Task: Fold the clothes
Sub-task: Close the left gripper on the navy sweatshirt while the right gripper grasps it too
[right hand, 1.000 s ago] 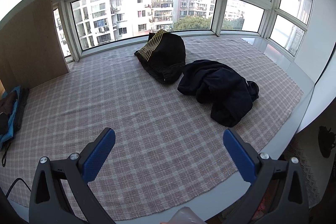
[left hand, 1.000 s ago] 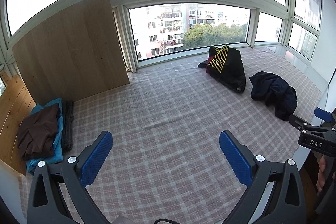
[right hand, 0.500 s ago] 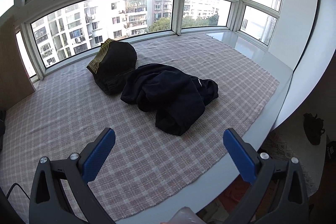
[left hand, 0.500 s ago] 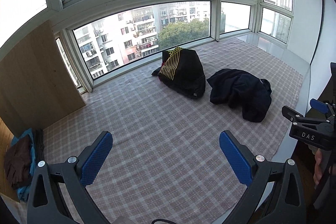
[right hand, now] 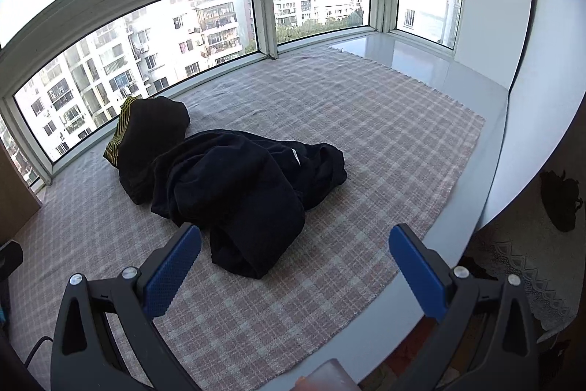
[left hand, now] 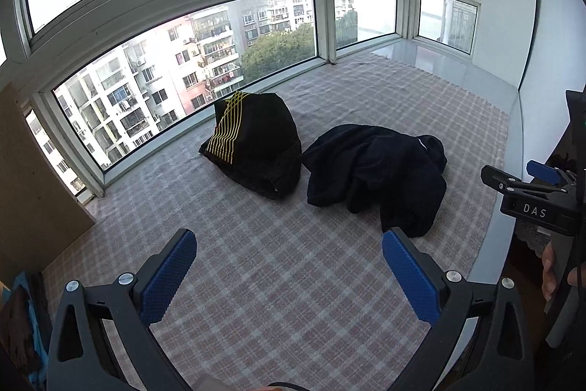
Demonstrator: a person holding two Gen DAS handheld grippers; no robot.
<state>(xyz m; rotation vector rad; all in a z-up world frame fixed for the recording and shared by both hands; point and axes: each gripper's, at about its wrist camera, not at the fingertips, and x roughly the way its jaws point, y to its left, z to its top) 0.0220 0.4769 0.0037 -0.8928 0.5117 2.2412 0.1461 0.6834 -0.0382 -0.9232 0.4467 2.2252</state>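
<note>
A crumpled dark navy garment (left hand: 381,174) (right hand: 241,193) lies on the checked cloth (left hand: 293,281) (right hand: 384,141) covering the window platform. Behind it, near the glass, sits a black garment with yellow stripes (left hand: 252,141) (right hand: 146,131). My left gripper (left hand: 289,270) hovers open over bare cloth, short of both garments. My right gripper (right hand: 295,266) is open too, its fingers framing the near end of the navy garment from above. In the left wrist view the right gripper's body (left hand: 531,204) shows at the right edge, held by a hand (left hand: 549,266).
Windows (left hand: 183,79) ring the platform's back and right side. A wooden panel (left hand: 33,178) stands at the left, with a stack of folded clothes (left hand: 18,325) below it. The platform's front edge (right hand: 421,273) drops to a floor with a lace mat (right hand: 520,266).
Both views have swung to the right and closer to the two dark garments. The folded stack and wooden panel slid toward the left edge. Both grippers stayed open.
</note>
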